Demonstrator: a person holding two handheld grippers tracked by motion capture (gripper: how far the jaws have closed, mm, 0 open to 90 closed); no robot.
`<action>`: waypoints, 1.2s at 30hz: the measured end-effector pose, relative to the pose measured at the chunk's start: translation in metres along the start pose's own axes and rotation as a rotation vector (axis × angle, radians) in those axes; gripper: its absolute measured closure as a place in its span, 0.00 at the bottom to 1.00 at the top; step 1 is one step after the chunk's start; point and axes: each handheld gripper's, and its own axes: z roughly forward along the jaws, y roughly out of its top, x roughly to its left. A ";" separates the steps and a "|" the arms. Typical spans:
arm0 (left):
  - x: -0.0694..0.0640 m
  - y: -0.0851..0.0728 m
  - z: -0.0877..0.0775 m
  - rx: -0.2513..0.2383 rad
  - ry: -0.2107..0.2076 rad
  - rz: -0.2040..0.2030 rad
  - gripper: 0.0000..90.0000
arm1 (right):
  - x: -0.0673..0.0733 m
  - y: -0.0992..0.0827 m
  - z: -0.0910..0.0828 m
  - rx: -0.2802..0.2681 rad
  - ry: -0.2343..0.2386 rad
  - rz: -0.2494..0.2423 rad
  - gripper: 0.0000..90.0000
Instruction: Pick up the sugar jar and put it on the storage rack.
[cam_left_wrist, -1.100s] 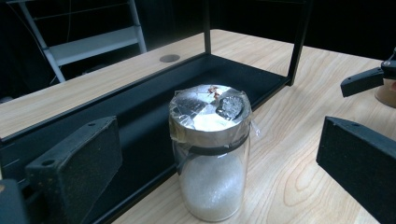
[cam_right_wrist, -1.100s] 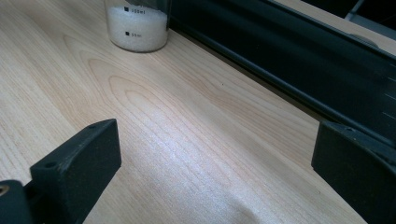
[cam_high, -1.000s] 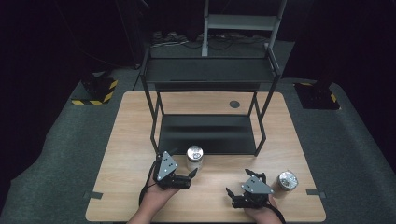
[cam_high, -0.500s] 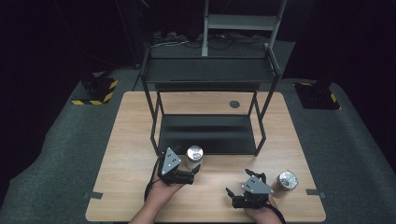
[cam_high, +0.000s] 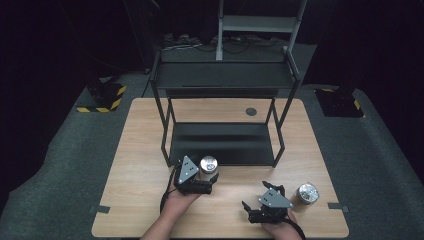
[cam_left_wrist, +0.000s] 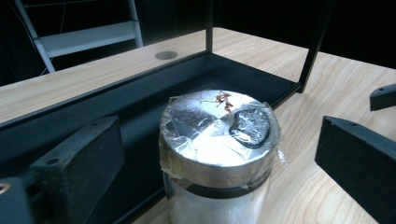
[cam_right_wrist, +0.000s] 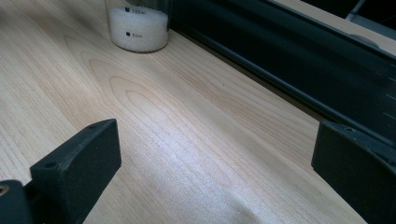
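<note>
beaker (cam_right_wrist: 138, 25) of white granules marked "100ml"; "50ml" below

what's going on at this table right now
A person works at a wooden table with a hand-held gripper in each hand. The left hand-held gripper has its jaws either side of a foil-capped clear jar of white granules, just closing in, not yet pressing. The right hand-held gripper rests open beside a second foil-capped jar, before a black metal shelf rack.

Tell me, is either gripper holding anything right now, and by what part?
Nothing is held. The left gripper has its jaws either side of the foil-capped jar, just closing but not touching. The right gripper is open over bare table.
</note>
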 end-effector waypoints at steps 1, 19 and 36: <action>0.000 0.000 0.000 0.000 0.000 0.000 0.04 | 0.000 0.000 0.000 -0.001 0.000 0.000 0.01; 0.004 -0.011 0.008 -0.019 -0.008 -0.044 0.31 | 0.000 0.000 0.000 -0.001 0.001 0.000 0.01; 0.003 -0.007 0.006 -0.016 -0.005 -0.024 0.38 | 0.000 0.001 0.000 0.003 0.001 -0.001 0.01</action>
